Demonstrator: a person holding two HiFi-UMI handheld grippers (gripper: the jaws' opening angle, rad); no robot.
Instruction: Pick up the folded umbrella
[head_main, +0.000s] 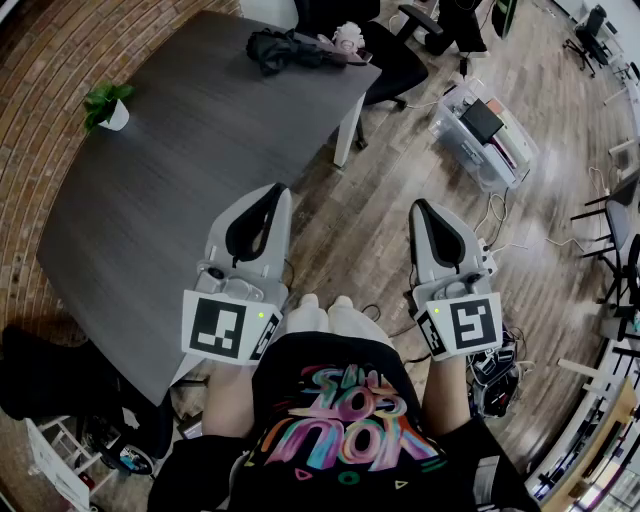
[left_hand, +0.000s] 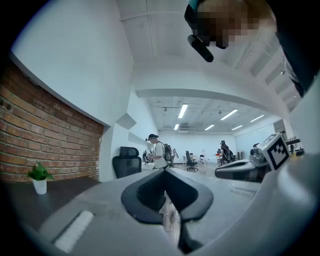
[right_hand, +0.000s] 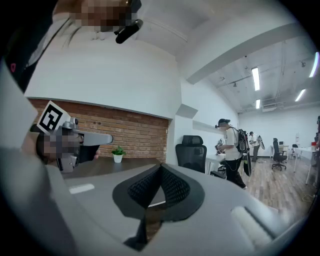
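Observation:
The folded black umbrella (head_main: 285, 47) lies at the far end of the dark grey table (head_main: 180, 170), well away from both grippers. My left gripper (head_main: 268, 195) is held level over the table's near right edge, jaws shut with nothing between them; its dark pads (left_hand: 150, 192) meet at the tip (left_hand: 165, 173). My right gripper (head_main: 424, 210) hangs over the wooden floor to the right of the table, also shut and empty, its pads (right_hand: 172, 187) closed together. The umbrella does not show in either gripper view.
A small plant in a white pot (head_main: 108, 105) stands at the table's left edge. A pale pink object (head_main: 347, 40) lies beside the umbrella. A black office chair (head_main: 395, 60) sits behind the table. A clear bin (head_main: 485, 135) and cables are on the floor. A person (right_hand: 231, 147) stands farther off.

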